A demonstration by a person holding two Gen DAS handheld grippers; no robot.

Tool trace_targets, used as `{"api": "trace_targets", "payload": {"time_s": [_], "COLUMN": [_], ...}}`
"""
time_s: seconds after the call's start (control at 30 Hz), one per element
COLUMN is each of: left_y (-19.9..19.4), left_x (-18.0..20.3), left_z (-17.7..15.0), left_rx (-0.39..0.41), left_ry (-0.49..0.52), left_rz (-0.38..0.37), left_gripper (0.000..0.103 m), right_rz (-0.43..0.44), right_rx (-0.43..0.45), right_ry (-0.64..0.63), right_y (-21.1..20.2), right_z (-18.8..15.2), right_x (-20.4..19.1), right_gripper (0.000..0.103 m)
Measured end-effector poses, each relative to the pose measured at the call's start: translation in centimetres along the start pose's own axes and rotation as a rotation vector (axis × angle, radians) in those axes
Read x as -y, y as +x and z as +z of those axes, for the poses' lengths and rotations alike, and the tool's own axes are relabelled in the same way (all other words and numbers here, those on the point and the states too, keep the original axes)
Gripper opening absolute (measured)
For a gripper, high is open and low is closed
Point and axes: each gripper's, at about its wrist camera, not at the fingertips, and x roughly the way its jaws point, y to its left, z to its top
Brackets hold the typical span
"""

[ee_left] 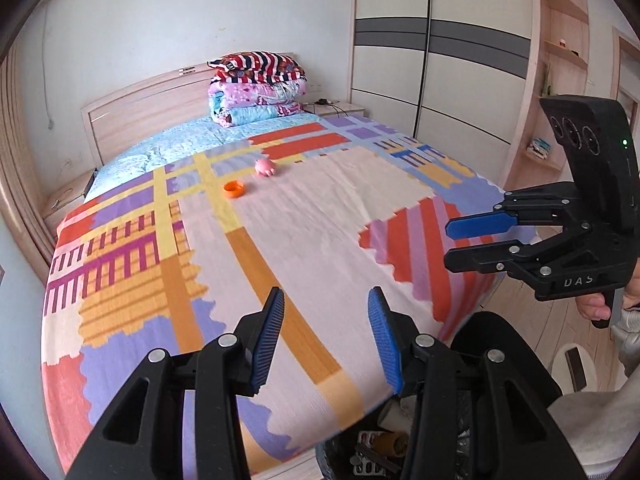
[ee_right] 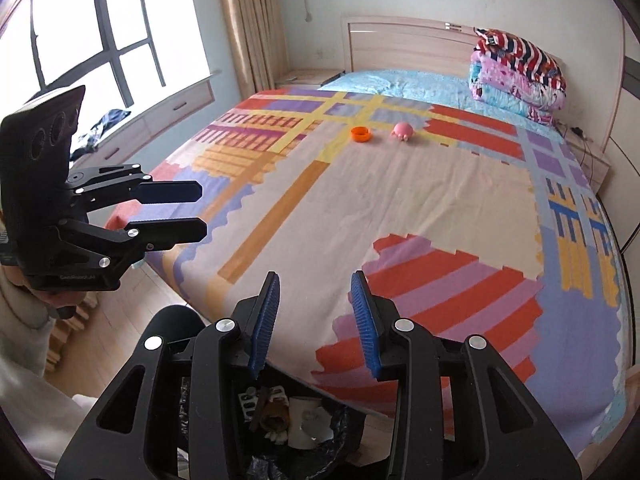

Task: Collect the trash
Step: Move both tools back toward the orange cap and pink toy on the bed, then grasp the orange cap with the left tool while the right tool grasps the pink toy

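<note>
Left gripper [ee_left: 326,338]: jaws apart, empty | Right gripper [ee_right: 314,322]: jaws apart, empty | Orange cap [ee_left: 234,190] beside pink toy [ee_left: 265,167] mid-bed [ee_left: 320,216] | Bin [ee_right: 320,432] with trash below grippers at bed's foot

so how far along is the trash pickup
Some done: the bin at the foot of the bed already holds wrappers and scraps. Nothing in hand: left gripper and right gripper are both open. Left on the bed: an orange cap, beside a pink toy.
</note>
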Motion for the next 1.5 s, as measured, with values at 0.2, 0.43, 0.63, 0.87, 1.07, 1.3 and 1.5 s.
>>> {"api": "trace_targets", "payload": {"time_s": [0.2,0.43,0.63,0.87,1.07,1.3,1.5], "left_y": [1.5,4.4,7.9,11.4,14.8,18.2,20.5], "left_x": [-1.9,-4.7,-7.1,-9.5,-11.0,-12.3,-13.1], "left_z": [1.8,3.6,5.5,8.0,9.6,10.9,11.3], "left_rx": [0.014,0.01,0.001,-0.024,-0.063,-0.096,-0.134], "left_ry": [0.005,-0.041,-0.064,-0.085,-0.081,-0.085,-0.099], "left_rz": [0.016,0.044,0.066,0.069,0.076,0.077,0.081], "left_gripper": [0.042,0.042,0.053,0.053,0.053,0.053,0.053], "right_rz": [-0.005,-0.015,-0.061,-0.08,-0.056,-0.075,-0.068], "right_rx": [0.032,0.039,0.011,-0.016,-0.049,-0.092,-0.131], "right_ry": [-0.01,-0.014,-0.013,0.03,0.055,0.077,0.118], "right_y": [1.0,3.5,7.0,11.0,13.7,17.3,19.8], "right_z": [2.7,5.9,8.2,11.2,13.6,15.5,16.2], "right_x": [1.1,2.8,4.0,6.5,7.7,9.7,11.6], "right_gripper": [0.042,0.043,0.043,0.043,0.043,0.043,0.043]}}
